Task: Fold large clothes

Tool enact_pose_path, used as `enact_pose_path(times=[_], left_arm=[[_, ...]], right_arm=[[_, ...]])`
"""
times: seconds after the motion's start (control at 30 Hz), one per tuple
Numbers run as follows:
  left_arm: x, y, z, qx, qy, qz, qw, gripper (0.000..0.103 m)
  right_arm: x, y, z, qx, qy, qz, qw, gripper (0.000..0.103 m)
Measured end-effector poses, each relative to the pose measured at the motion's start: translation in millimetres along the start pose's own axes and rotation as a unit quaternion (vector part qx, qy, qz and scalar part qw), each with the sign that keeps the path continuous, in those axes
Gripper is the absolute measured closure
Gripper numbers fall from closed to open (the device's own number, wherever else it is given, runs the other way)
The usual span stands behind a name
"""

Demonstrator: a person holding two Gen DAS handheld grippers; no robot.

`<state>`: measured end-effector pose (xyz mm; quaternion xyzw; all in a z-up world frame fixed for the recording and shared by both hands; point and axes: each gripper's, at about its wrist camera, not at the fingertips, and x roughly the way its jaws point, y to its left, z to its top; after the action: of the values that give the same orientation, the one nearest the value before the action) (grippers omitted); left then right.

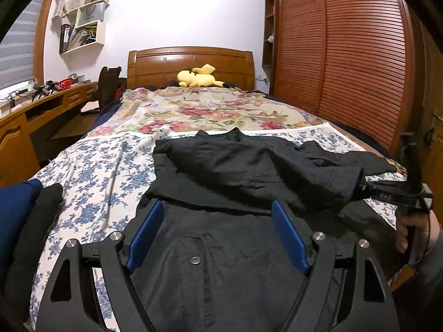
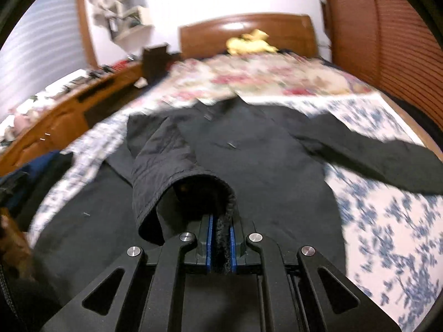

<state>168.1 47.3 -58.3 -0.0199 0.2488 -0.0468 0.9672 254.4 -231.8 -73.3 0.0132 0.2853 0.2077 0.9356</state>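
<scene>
Black jacket [image 1: 249, 166]: lying collar-far on the bed [image 1: 91, 166]. Right tongs [image 2: 220, 232] clenching its sleeve cuff [image 2: 205, 193] over the jacket's front; left tongs [image 1: 218, 235] hovering released above the jacket's hem.

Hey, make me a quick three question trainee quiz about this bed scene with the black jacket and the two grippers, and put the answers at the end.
1. True or false: the right gripper is shut on the ribbed cuff of the black jacket.
2. Which gripper has open jaws? A) left gripper B) right C) neither
3. Fill in: the yellow plush toy lies by the wooden ______.

Key: 1 true; 2 A, its blue pads hover apart over the jacket's front; 3 headboard.
</scene>
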Motion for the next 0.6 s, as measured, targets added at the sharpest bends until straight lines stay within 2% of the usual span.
enact_pose_path(times=[0.13,0.23,0.33,0.37,0.4,0.6], left_arm=[[4.4,-13.7,1.1,0.005,0.001,-0.007,1.0,0.022],[7.9,-23.5,1.3,0.008,-0.001,-0.011,0.9999,0.022],[11.2,-35.3,-0.4,0.013,-0.007,-0.013,0.9998,0.022],[12.3,-38.4,-0.5,0.014,-0.009,-0.013,0.9998,0.022],[13.7,-43.2,-1.5,0.017,-0.011,-0.013,0.9997,0.022],[25.3,-65.0,-6.5,0.019,-0.004,-0.037,0.9991,0.022]], right_arm=[[30.1,2.1,2.1,-0.006,0.032,-0.035,0.999,0.092],[37.9,0.8,4.9,-0.01,0.041,-0.054,0.998,0.084],[21.6,9.0,11.7,-0.012,0.028,-0.079,0.996,0.064],[19.0,7.3,13.2,-0.009,0.021,-0.078,0.997,0.055],[16.1,8.1,11.7,-0.007,0.016,-0.073,0.997,0.051],[15.8,9.5,1.6,-0.027,-0.006,-0.039,0.999,0.048]])
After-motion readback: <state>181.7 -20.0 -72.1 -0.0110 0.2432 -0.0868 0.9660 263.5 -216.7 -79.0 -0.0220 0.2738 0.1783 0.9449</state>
